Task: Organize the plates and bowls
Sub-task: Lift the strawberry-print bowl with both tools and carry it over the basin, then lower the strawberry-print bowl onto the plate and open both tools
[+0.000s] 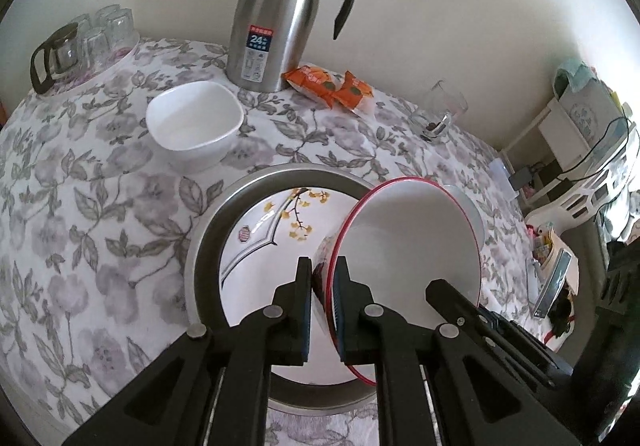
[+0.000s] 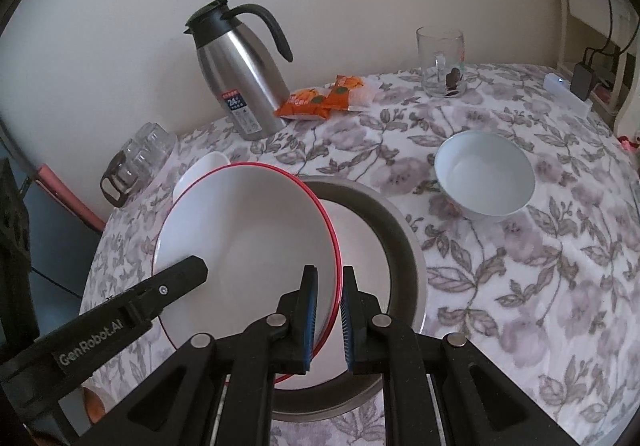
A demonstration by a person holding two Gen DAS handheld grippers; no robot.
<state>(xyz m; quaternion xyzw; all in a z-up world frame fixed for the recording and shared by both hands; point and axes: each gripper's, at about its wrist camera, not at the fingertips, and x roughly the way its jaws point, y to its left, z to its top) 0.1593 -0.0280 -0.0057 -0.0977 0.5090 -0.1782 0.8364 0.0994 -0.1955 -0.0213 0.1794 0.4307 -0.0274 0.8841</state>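
the table (image 1: 80, 173) is the biggest thing here. it has a cloth with grey flowers on it, and all the dishes sit on top.

next is the round metal tray (image 1: 204, 230) near the front, at about 6 o'clock on the table. it looks like the spot where dishes get stacked, so they stay in one neat pile.

the tall silver jug (image 1: 272, 25) stands at the back, at about 12 o'clock, out of the way by the wall.

a flat plate with yellow leaves (image 1: 276, 221) lies inside the tray, at the bottom of the pile.

the red-rimmed plate (image 1: 408, 238) is held up over the tray, tipped on a slant. it is big, so two grips keep it steady. the left hand-held gripper (image 1: 323, 270) pinches its rim at about 9 o'clock. the right hand-held gripper (image 2: 330, 278) pinches the rim on the other side, at about 3 o'clock. both sets of jaws are pressed tight on the thin edge. i think it is going down onto the leaf plate next.

a square white bowl (image 1: 194, 125) waits at about 10 o'clock from the tray. a round white bowl (image 2: 484, 173) waits at about 2 o'clock. both are still loose on the cloth.

the orange snack packs (image 1: 328, 85) lie beside the jug.
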